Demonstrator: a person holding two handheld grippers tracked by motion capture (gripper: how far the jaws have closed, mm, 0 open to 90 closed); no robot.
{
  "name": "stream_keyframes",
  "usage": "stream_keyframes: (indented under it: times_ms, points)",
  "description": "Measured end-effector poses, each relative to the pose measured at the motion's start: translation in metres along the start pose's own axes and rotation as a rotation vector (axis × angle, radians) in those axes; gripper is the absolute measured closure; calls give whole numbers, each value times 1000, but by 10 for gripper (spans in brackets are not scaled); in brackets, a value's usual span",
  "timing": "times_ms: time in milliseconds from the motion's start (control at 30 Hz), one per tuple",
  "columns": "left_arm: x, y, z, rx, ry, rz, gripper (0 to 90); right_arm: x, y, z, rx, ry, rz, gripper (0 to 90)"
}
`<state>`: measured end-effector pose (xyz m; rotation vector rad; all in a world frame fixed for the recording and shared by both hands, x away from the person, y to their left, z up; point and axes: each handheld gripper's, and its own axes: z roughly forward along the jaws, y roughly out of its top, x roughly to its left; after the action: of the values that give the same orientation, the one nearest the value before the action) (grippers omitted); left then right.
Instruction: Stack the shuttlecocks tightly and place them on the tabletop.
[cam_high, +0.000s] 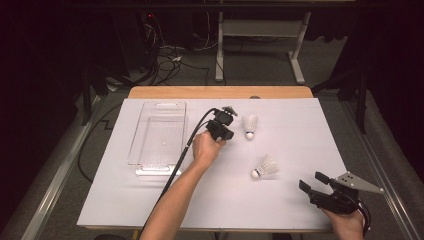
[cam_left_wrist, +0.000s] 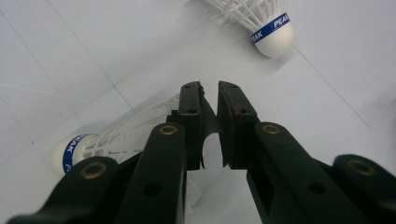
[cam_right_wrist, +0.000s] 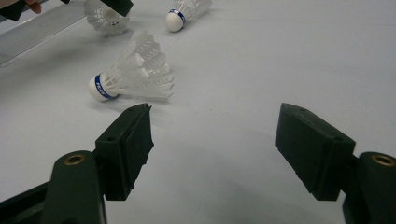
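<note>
Three white shuttlecocks with blue bands are on or over the white table sheet (cam_high: 300, 130). My left gripper (cam_high: 220, 131) (cam_left_wrist: 210, 91) is shut on the feather skirt of one shuttlecock (cam_left_wrist: 107, 142) (cam_right_wrist: 106, 19), just right of the clear tray. A second shuttlecock (cam_high: 250, 125) (cam_left_wrist: 261, 23) (cam_right_wrist: 187, 11) lies just to the right of that gripper. The third shuttlecock (cam_high: 265, 167) (cam_right_wrist: 135, 70) lies mid-table, cork toward the left. My right gripper (cam_high: 311, 181) (cam_right_wrist: 215, 116) stands open at the near right corner, facing that shuttlecock, with nothing between its fingers.
A clear plastic tray (cam_high: 160, 135) (cam_right_wrist: 37, 30) sits on the left half of the sheet with nothing in it. The left gripper's cable (cam_high: 187, 145) trails over the tray's right edge. A wooden table edge (cam_high: 220, 92) shows at the back.
</note>
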<state>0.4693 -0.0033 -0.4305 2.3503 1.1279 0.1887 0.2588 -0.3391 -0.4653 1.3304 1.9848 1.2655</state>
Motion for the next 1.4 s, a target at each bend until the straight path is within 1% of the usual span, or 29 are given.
stream_keyframes:
  times_ms: [267,400,633,867,1033,1200,1400]
  points:
    - [0,1,-2,-10,-13,-4,807,-1,0,0,-4,-1,0,277]
    - [-2,1,-1,-2,-11,10,794,0,0,0,-3,-1,0,277]
    - [-3,1,-3,-4,-23,11,786,-1,0,0,-3,-1,-2,277]
    - [-4,0,-2,4,-17,20,781,0,0,0,-3,1,2,277]
    - [-4,-1,-2,0,-30,20,761,-1,0,0,0,0,-2,276]
    - [-5,-1,-3,-7,-50,10,737,-1,0,0,-1,-1,0,276]
    - [-5,-2,-4,-6,-50,12,721,-1,0,0,-3,1,1,276]
